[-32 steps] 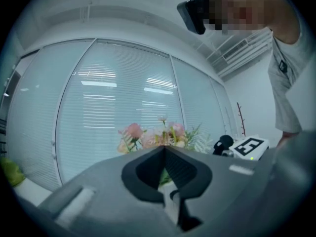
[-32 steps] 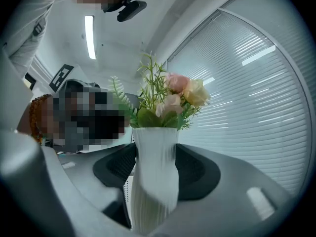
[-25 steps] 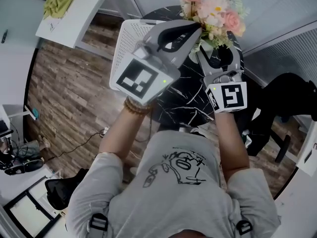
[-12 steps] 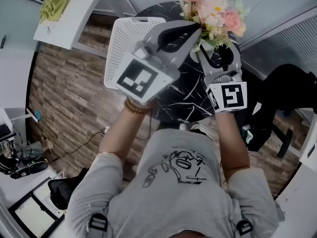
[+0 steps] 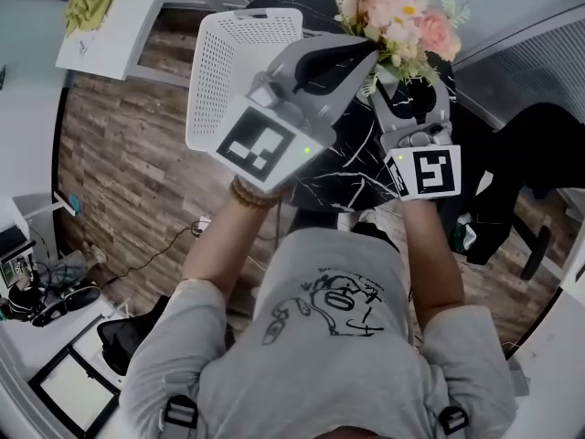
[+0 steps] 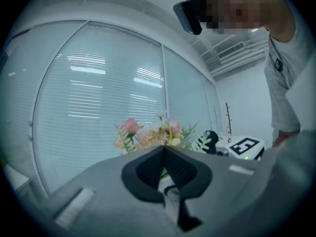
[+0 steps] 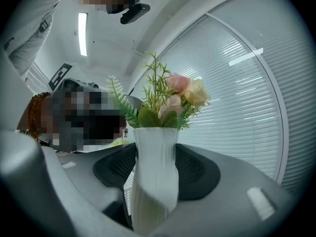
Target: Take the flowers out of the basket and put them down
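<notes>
Pink and cream flowers (image 5: 398, 16) with green sprigs stand in a ribbed white vase (image 7: 154, 172). My right gripper (image 5: 411, 88) is shut on the vase's body and holds it upright, up in the air above the black marble table (image 5: 352, 176). In the right gripper view the vase fills the gap between the pads of that gripper (image 7: 155, 169). My left gripper (image 5: 368, 51) has its jaws together, tips against the bouquet's lower greenery; the flowers (image 6: 148, 135) show just beyond this gripper (image 6: 164, 149). The white perforated basket (image 5: 233, 71) is to the left, partly behind the left gripper.
A white desk (image 5: 119, 26) with a green cloth stands at the upper left over wood flooring. A black chair (image 5: 535, 167) sits to the right of the table. Slatted window blinds (image 6: 98, 107) run behind the flowers. Cables and gear lie on the floor at the far left.
Grippers and bouquet sit slightly higher in the head view and more of the basket shows at the left. The right gripper's hold on the vase is the same.
</notes>
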